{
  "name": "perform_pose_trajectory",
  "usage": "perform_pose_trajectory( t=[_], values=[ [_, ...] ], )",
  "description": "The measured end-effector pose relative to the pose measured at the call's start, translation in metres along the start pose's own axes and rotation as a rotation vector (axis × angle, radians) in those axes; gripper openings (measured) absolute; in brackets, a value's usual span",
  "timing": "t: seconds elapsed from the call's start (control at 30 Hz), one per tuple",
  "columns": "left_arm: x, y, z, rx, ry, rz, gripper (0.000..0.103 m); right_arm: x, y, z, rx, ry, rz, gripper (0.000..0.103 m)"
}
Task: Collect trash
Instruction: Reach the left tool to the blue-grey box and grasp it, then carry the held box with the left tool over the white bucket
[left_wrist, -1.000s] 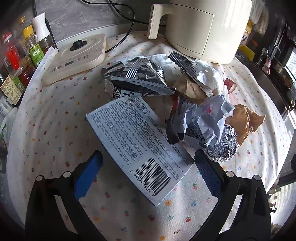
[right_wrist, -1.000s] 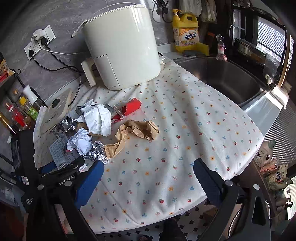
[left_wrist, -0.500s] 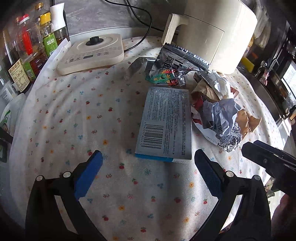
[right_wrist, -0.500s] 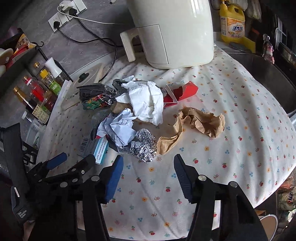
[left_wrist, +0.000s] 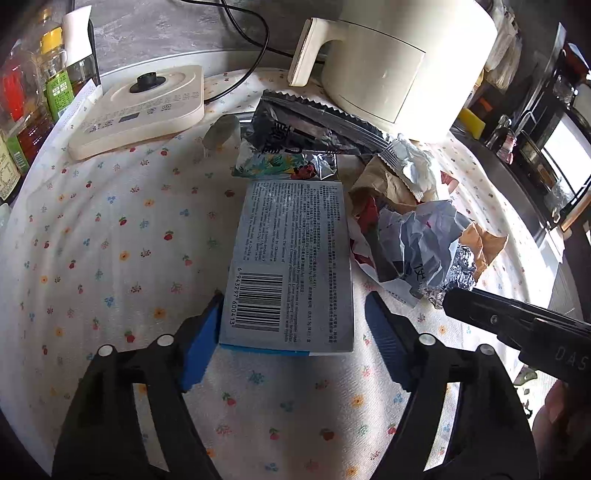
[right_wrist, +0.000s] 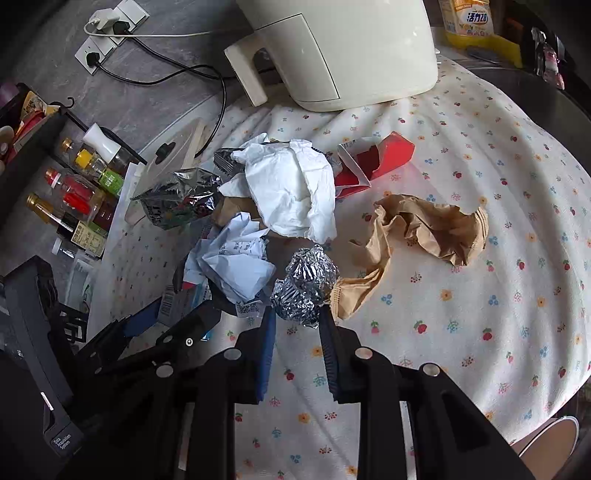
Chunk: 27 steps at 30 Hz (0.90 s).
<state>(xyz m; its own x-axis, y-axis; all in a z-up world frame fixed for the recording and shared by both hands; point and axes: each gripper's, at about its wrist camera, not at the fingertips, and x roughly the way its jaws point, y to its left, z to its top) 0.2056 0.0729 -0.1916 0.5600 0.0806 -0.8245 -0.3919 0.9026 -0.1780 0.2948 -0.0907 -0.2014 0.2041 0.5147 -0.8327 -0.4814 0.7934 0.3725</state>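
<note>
A grey-blue box (left_wrist: 291, 266) with a barcode lies flat on the flowered cloth (left_wrist: 110, 258). My left gripper (left_wrist: 293, 325) straddles the box's near end. Its jaws are closing; the left pad is at the box's edge and the right pad stands a little off it. A crumpled foil ball (right_wrist: 306, 284) lies at the near side of the trash pile. My right gripper (right_wrist: 297, 317) is closing on the ball's lower lump, with both pads against it. In the left wrist view the foil ball (left_wrist: 458, 273) sits just past the right gripper's black arm (left_wrist: 517, 325).
The pile holds white paper (right_wrist: 291, 192), printed paper (right_wrist: 236, 266), brown paper (right_wrist: 424, 229), a red carton (right_wrist: 373, 162) and a silver snack bag (right_wrist: 181, 199). Behind it stand a cream air fryer (right_wrist: 343, 48), a flat cooker base (left_wrist: 140, 107) and bottles (left_wrist: 33, 110).
The left jaws have narrowed around the box, which now lies closer between them. The right gripper has dropped towards the pile and its jaws have closed in on the foil ball.
</note>
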Motion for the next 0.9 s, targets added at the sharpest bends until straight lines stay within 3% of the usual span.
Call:
perform_pose_trajectory(
  t=[0.07,0.13,0.17,0.3,0.37,0.9],
  values=[
    [-0.002,0.003,0.0,-0.002,-0.006,-0.02,0.064,-0.001,0.0,0.0,0.008,0.0,-0.014,0.033],
    [-0.008,0.009,0.0,-0.011,-0.016,-0.027,0.064,-0.002,-0.002,0.001,0.034,-0.011,-0.023,0.054],
    [-0.011,0.011,-0.001,-0.011,-0.024,-0.015,0.064,-0.002,-0.002,0.002,0.042,-0.021,-0.03,0.056],
    [-0.026,0.026,-0.005,-0.026,-0.041,-0.006,0.064,0.003,-0.003,0.005,0.045,-0.037,-0.053,0.049],
    [-0.035,0.032,-0.007,-0.03,-0.054,-0.004,0.064,0.006,-0.005,0.006,0.063,-0.027,-0.047,0.032],
    [-0.111,0.07,-0.046,-0.049,-0.151,-0.036,0.063,-0.056,0.042,-0.046,0.007,-0.176,-0.058,0.028]
  ],
)
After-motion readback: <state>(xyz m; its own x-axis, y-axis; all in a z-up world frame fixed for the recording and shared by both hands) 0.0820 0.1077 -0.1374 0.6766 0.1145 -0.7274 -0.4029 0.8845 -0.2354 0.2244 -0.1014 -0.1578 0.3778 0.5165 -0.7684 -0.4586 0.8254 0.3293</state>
